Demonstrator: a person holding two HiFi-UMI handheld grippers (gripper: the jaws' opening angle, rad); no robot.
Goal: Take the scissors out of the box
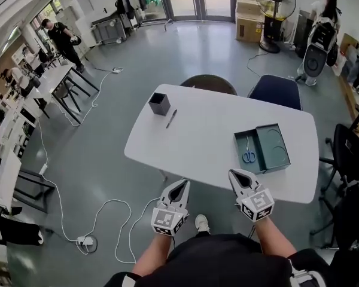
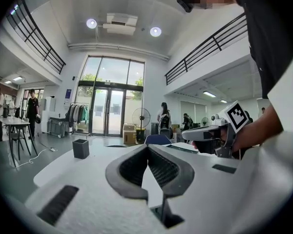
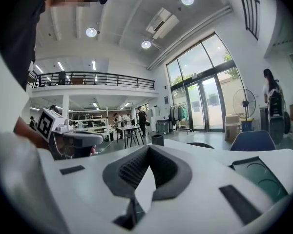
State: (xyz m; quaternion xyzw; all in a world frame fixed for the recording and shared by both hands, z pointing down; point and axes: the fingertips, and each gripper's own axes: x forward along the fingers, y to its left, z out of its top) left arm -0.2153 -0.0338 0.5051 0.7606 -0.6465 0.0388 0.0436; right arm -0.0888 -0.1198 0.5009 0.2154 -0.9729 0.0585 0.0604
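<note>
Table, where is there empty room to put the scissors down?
The table is bare in the wide middle, between the pen and the box, and along the near edge. Crowded at the box holding the scissors and by the cup.

Left gripper [image 1: 180,185] and right gripper [image 1: 237,175] are held side by side but apart, low in front of the body, each pointing forward and close to level, with its marker cube [image 1: 166,218] on the rear upper face. Both forearms [image 1: 274,239] are bare and reach forward from the torso, one hand behind each gripper. In each gripper view the two jaws meet at their tips, with nothing between the pads.
</note>
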